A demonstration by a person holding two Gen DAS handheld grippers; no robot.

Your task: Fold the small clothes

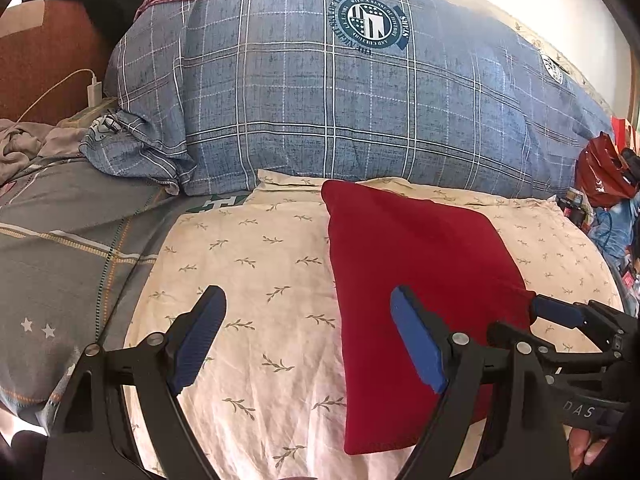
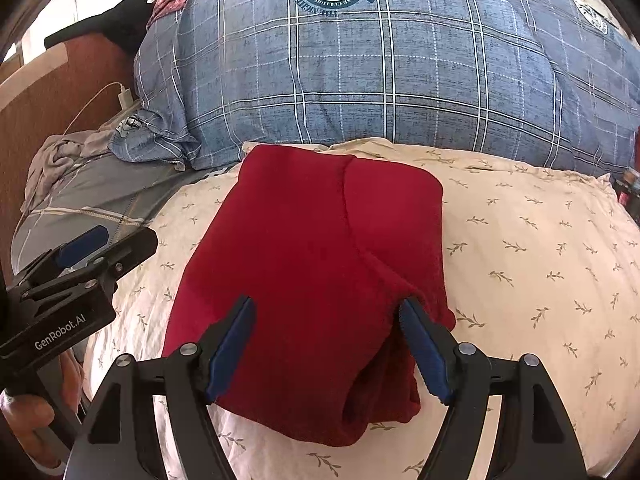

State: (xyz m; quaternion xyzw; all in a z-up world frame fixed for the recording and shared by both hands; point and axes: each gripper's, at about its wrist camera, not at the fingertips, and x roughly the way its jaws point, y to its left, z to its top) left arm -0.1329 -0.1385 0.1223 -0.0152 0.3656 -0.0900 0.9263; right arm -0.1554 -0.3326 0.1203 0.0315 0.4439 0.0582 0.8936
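A dark red garment (image 2: 320, 264) lies folded into a rough rectangle on a cream leaf-print pillow (image 2: 540, 264). It also shows in the left wrist view (image 1: 416, 272). My right gripper (image 2: 326, 344) is open just above the garment's near edge, its jaws wide apart, holding nothing. My left gripper (image 1: 306, 340) is open over the cream pillow (image 1: 256, 280), left of the garment, its right finger over the garment's left edge. The right gripper's blue tip (image 1: 556, 314) shows at the garment's right side.
A big blue plaid duvet (image 1: 360, 108) is piled behind the pillow. A grey patterned sheet (image 1: 68, 248) lies to the left, with a brown headboard (image 1: 52, 56), a white charger (image 1: 95, 92) and crumpled grey cloth (image 1: 24, 144). Red bags (image 1: 604, 168) sit far right.
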